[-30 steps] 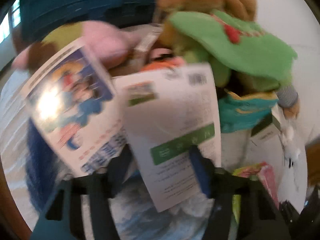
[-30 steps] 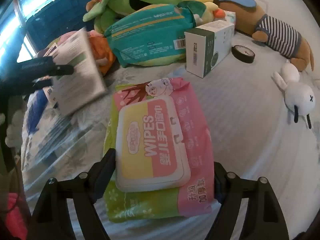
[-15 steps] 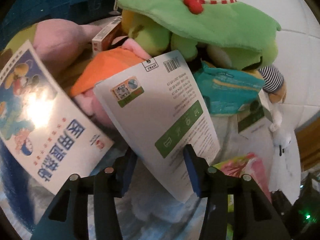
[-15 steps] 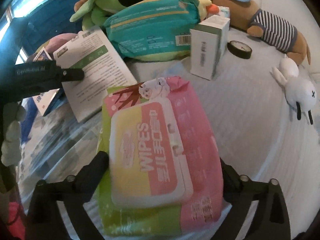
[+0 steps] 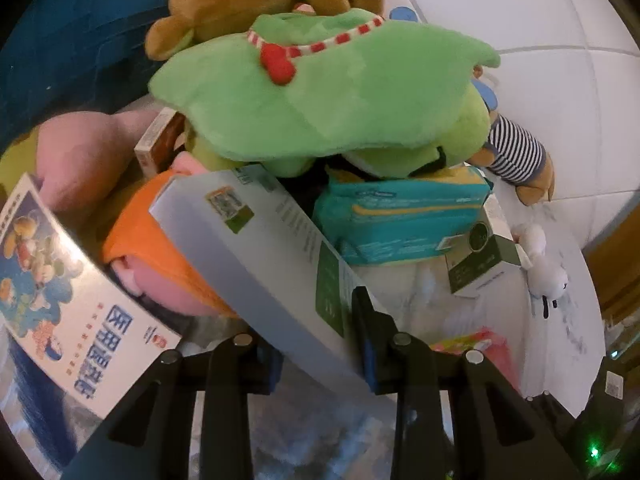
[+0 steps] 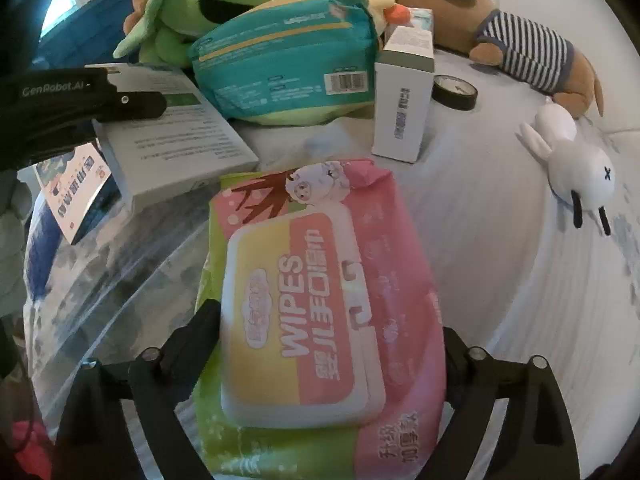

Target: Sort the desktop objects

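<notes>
Two grippers are mine. My left gripper (image 5: 316, 340) has just been closing and clamps the flat white box (image 5: 256, 256), beside the teal pack (image 6: 284, 64). My right gripper (image 6: 332, 336) grips the wipes pack (image 6: 320, 312), below that teal pack.

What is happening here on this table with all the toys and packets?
A person is sorting the clutter with two handheld grippers. The left gripper, whose jaws have just been closing, clamps a flat white box and holds it tilted. The right gripper straddles the pink wipes pack. Plush toys lie piled behind.
</notes>
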A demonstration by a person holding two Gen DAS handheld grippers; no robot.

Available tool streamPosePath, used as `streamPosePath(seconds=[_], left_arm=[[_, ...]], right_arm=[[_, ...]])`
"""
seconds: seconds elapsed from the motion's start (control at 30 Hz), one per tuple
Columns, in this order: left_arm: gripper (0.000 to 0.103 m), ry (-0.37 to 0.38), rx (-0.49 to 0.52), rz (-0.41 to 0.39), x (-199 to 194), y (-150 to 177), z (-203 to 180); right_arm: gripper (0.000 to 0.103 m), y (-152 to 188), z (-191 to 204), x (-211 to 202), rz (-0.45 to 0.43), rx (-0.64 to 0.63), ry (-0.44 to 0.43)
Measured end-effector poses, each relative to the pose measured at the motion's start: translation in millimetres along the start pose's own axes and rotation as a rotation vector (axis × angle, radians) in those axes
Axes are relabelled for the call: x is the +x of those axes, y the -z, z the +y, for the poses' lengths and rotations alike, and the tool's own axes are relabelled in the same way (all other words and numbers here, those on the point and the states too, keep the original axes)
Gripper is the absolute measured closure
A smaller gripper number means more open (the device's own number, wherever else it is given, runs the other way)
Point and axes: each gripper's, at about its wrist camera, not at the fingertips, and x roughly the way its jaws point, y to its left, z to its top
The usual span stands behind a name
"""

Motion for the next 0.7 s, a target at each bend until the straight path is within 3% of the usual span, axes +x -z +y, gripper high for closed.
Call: streamPosePath(seconds=[0.37,0.7], left_arm=[[0.089,-0.083,0.059,-0.010,-66,24,15],[0.089,-0.116,0.079,0.000,-100,49,23]], right_arm=[[0.027,-3,19,-43,-0.047,-0.013,-0.003],[0.027,-16,55,-78,-0.121,-0.052,-0.026]])
